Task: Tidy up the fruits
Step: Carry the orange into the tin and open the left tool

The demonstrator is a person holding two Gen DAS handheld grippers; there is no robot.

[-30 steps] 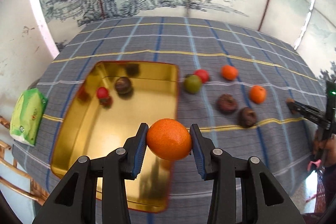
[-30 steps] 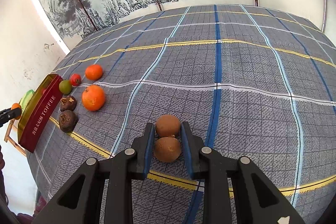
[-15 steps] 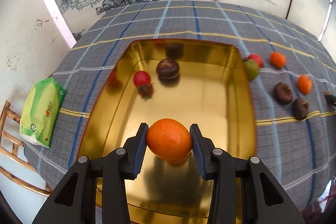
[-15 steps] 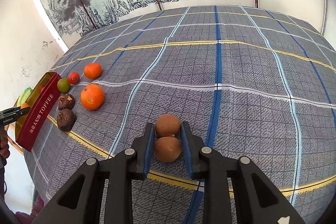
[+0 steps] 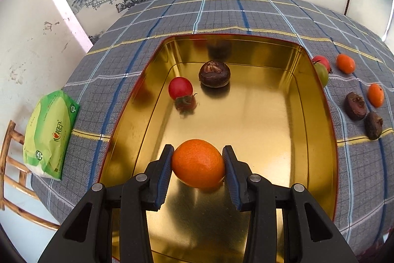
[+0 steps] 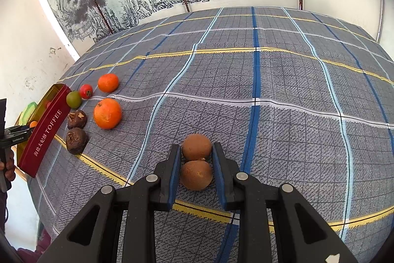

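A red tomato (image 5: 180,88) and dark fruit (image 5: 214,74) lie inside the gold tin (image 5: 317,120).

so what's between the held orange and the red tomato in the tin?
Nothing: only bare gold floor of the tin lies between the orange and the red tomato, seen in the left wrist view.

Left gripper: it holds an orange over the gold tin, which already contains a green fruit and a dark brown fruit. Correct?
Not quite. In the left wrist view the gold tin holds a red fruit, not green, beside the dark brown fruit. The left gripper does hold the orange.
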